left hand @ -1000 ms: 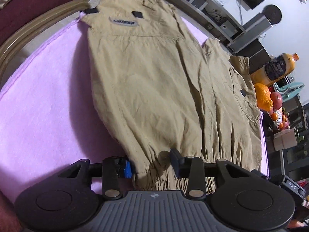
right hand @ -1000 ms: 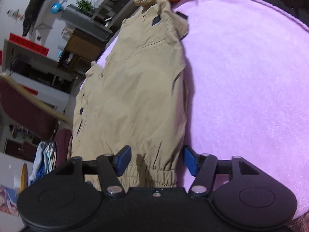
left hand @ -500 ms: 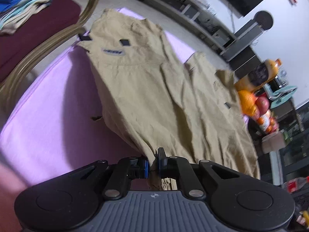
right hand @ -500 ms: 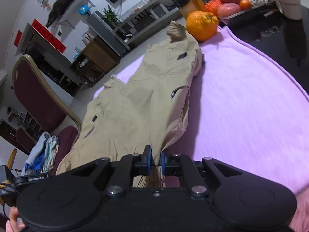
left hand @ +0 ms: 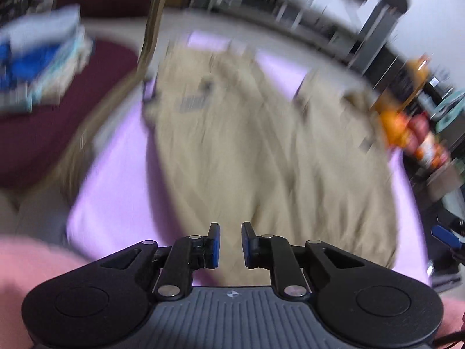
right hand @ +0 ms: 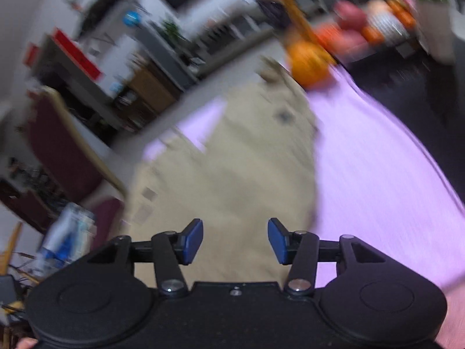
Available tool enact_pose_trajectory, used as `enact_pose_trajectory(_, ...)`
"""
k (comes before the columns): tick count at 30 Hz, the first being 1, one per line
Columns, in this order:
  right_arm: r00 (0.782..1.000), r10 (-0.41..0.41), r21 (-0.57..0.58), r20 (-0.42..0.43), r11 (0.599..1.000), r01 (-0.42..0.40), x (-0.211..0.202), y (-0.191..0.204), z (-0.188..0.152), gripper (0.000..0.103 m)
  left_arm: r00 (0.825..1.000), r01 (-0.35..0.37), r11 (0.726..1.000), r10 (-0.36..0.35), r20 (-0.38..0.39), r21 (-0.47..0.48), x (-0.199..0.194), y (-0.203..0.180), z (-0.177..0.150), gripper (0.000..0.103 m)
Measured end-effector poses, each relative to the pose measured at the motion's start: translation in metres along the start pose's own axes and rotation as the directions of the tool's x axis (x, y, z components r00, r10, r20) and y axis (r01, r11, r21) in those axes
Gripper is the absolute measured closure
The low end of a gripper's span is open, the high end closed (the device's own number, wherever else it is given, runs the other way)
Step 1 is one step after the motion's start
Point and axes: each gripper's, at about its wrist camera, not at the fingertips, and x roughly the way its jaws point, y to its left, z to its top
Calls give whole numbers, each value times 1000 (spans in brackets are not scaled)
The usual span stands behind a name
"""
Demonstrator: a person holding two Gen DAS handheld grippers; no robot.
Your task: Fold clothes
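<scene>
Both pictures are blurred, so we tell only the large things. In the left wrist view, at the far left, we see a pile of blue and white cloth (left hand: 37,58) on a dark red chair seat (left hand: 58,122); the right wrist view shows this pile only as a small smear at its lower left. The left gripper (left hand: 229,242) is at the near edge with its blue pads (left hand: 214,245) apart and nothing between them, so it is open, though the gap is narrow. Beyond it the beige trousers (left hand: 261,145) lie spread on the purple cloth (left hand: 116,180), which covers the surface under them. At the right edge of this view we see the tip of another blue-padded finger (left hand: 444,235).

In the right wrist view the right gripper (right hand: 235,241) is open wider, its pads (right hand: 191,241) empty, above the near end of the trousers (right hand: 232,174). The purple cloth (right hand: 377,174) is bare to the right of the garment. At the far end of the trousers an orange fruit (right hand: 309,64) sits just beside the fabric; we cannot tell if it touches. Only this view shows the wooden cabinet (right hand: 151,87) and the red sign (right hand: 78,52) far left.
</scene>
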Motion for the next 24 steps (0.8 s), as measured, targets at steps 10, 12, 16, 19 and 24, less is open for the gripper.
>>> enact_pose_trajectory(10,969,203,-176,138,968,-177,37,78,83,33,987,43,992,-60,148,119,38,-41,65,72)
enact_pose_trajectory(12,979,177,-184,99,970,-157,67,63,79,23,994,31,991,-44,99,130,72,-34,59,74)
enact_pose_trajectory(16,997,69,-124,-35,990,-73,131,0,47,20,998,-22,1000,22,-64,6,129,-3,27,94)
enact_pose_trajectory(19,994,36,45,-104,999,-31,154,-34,38,63,1000,1,998,-1,-2,67,124,-11,32,88)
enact_pose_trajectory(24,976,152,175,-157,977,-124,183,-44,36,80,998,61,985,-61,-4,162,145,-46,40,88)
